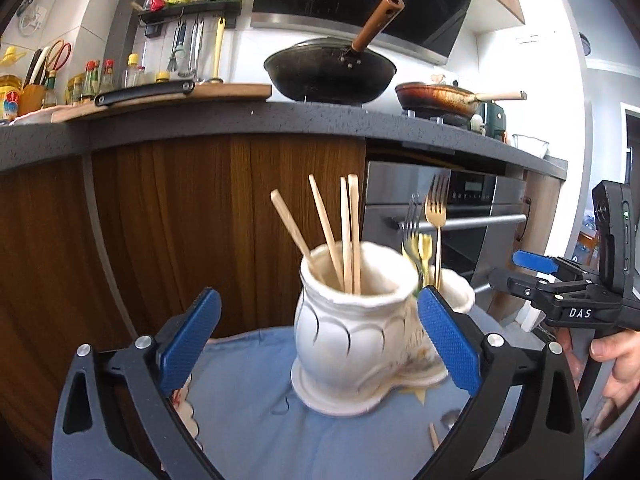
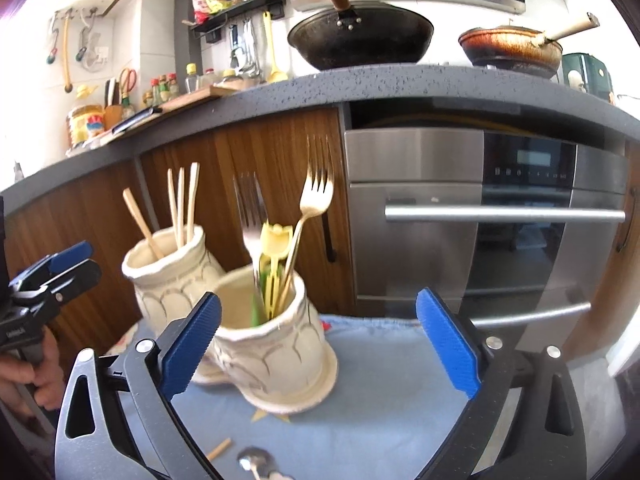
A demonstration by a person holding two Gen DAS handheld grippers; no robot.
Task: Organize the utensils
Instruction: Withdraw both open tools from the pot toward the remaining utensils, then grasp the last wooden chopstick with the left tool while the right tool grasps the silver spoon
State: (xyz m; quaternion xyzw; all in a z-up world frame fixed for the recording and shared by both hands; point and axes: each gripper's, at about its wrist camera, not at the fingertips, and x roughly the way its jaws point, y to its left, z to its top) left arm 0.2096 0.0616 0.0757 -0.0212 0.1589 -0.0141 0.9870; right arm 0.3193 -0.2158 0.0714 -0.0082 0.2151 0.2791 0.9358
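Note:
A white ceramic double holder (image 1: 352,340) stands on a blue cloth (image 1: 256,412). Its left cup holds several wooden chopsticks (image 1: 344,232); its right cup (image 2: 276,332) holds a silver fork (image 2: 250,208), a gold fork (image 2: 316,196) and a yellow utensil (image 2: 274,248). My left gripper (image 1: 320,340) is open and empty, its fingers either side of the holder. My right gripper (image 2: 320,344) is open and empty, just in front of the right cup. A loose chopstick end (image 2: 219,449) and a spoon bowl (image 2: 256,462) lie on the cloth near the front edge.
Behind the cloth (image 2: 384,380) are wooden cabinet doors (image 1: 180,216) and a steel oven (image 2: 500,216) under a grey counter (image 1: 240,120). A black wok (image 1: 332,72) and a brown pan (image 1: 440,98) sit on top. The right gripper's body (image 1: 572,292) shows at the right.

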